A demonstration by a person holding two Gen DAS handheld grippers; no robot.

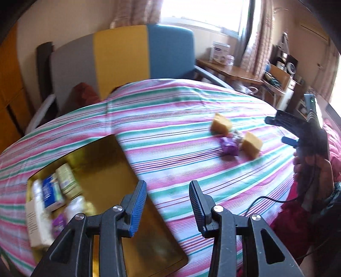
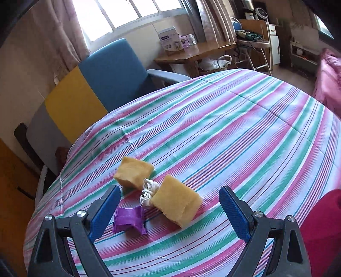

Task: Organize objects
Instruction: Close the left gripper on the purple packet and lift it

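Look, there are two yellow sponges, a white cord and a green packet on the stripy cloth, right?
Almost. The packet is purple, not green, as the right wrist view shows. The two yellow sponges and the white cord do lie on the stripy cloth.

Daylight pours in from the window (image 1: pixel 204 12) at 12 o'clock in the left view and from the window (image 2: pixel 127 15) at 11 o'clock in the right; both panes are blown out white. The room is bright and warm-toned. The left view is smeared by motion: the box (image 1: pixel 106 204) at 8 o'clock and its contents are streaked, the sponges (image 1: pixel 236 136) soft. The right view is sharper. Fisheye bending curves the striped cloth (image 2: pixel 213 127), and the corners go black.
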